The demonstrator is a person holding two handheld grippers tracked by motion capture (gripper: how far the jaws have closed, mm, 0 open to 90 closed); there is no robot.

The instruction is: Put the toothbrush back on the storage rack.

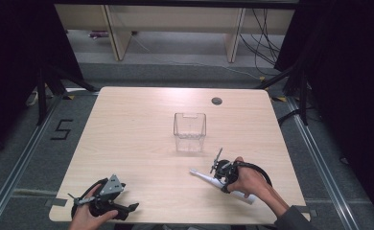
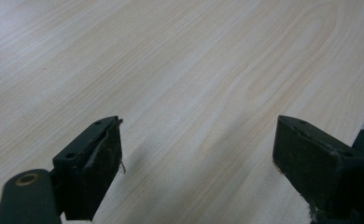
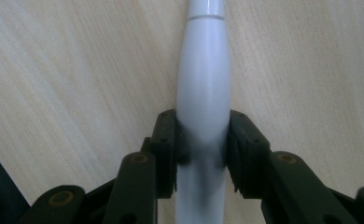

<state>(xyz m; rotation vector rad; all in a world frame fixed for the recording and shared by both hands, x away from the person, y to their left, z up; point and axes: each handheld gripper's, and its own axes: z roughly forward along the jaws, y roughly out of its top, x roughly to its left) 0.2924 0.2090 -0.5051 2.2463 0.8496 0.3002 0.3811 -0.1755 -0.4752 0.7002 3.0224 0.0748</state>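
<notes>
- Landmark: clear plastic bin (image 1: 190,132), upright, open top, standing on the wooden table (image 1: 137,129) a little toward its far side.
- White electric-toothbrush-style handle (image 1: 209,179) lies flat on the table, on the person's side of the bin and slightly to the right of it. Narrow end points toward the table's left; thick end runs under the right hand (image 1: 248,182).
- Right gripper (image 1: 222,168) sits on that handle, just nearer than the bin. Jaws clamped on the white handle (image 3: 203,93), one pad on each side of its body, both touching. Handle runs straight up between them in the right gripper view.
- Left gripper (image 1: 127,209) is well apart from the bin, toward the near-left table edge, held by the left hand (image 1: 87,216). Grey three-cornered plate on top.
- Left gripper (image 2: 196,154) jaws spread wide, nothing between them, bare wood grain below.
- Small round grommet (image 1: 216,100) in the tabletop beyond the bin, slightly right.
- Floor marking "5" (image 1: 62,129) left of the table, off the bin's left.
</notes>
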